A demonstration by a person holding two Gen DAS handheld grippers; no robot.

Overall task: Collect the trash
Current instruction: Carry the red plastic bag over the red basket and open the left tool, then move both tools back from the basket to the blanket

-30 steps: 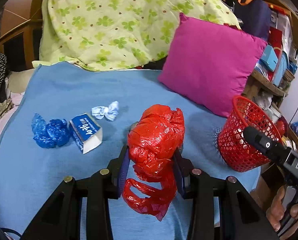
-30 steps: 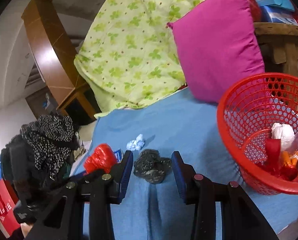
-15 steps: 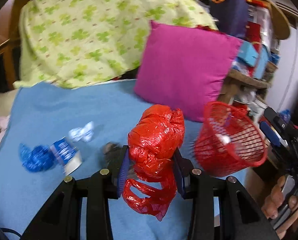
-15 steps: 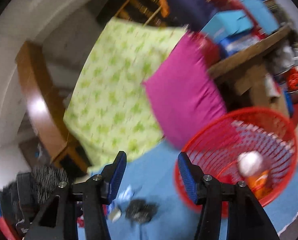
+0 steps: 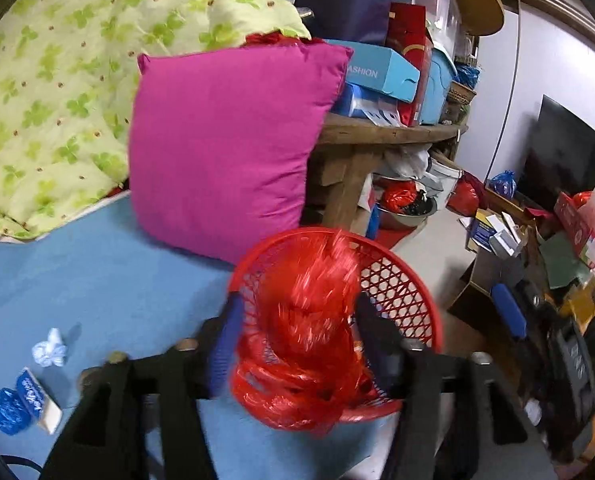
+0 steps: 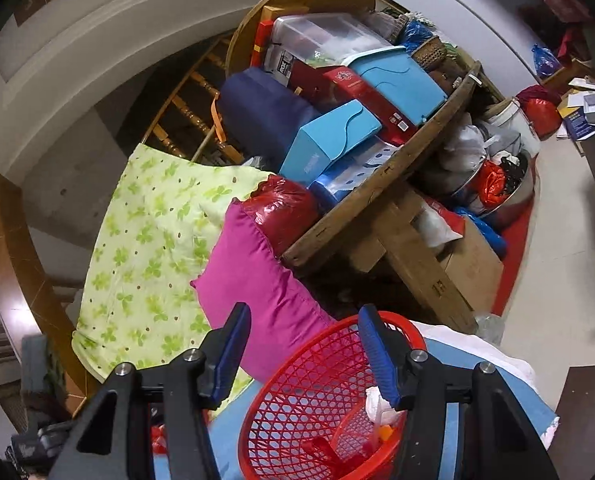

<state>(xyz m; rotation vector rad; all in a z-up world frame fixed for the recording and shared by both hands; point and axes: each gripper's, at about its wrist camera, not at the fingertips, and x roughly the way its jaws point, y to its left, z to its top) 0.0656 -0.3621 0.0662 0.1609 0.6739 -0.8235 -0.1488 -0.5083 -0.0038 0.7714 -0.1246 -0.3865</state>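
Observation:
In the left wrist view a crumpled red plastic bag (image 5: 305, 340), blurred by motion, hangs between the pads of my left gripper (image 5: 297, 336) above the red mesh basket (image 5: 401, 280) at the bed's edge. The jaws look spread wider than before and the bag seems loose between them. My right gripper (image 6: 305, 356) is open and empty above the basket (image 6: 309, 392), which holds a white wad (image 6: 377, 404) and other trash. A white-blue wrapper (image 5: 49, 350), a blue carton (image 5: 37, 398) and a blue bag (image 5: 5, 414) lie on the blue bedsheet (image 5: 97, 280).
A magenta pillow (image 5: 225, 152) leans behind the basket, with a green floral quilt (image 5: 49, 80) at the left. A wooden table (image 5: 377, 136) piled with boxes stands to the right. Clutter covers the floor (image 5: 449, 240) beyond the bed.
My left gripper swung right with the red bag to above the basket and its jaws spread apart. My right gripper rose and tilted up over the basket, away from the dark scrap.

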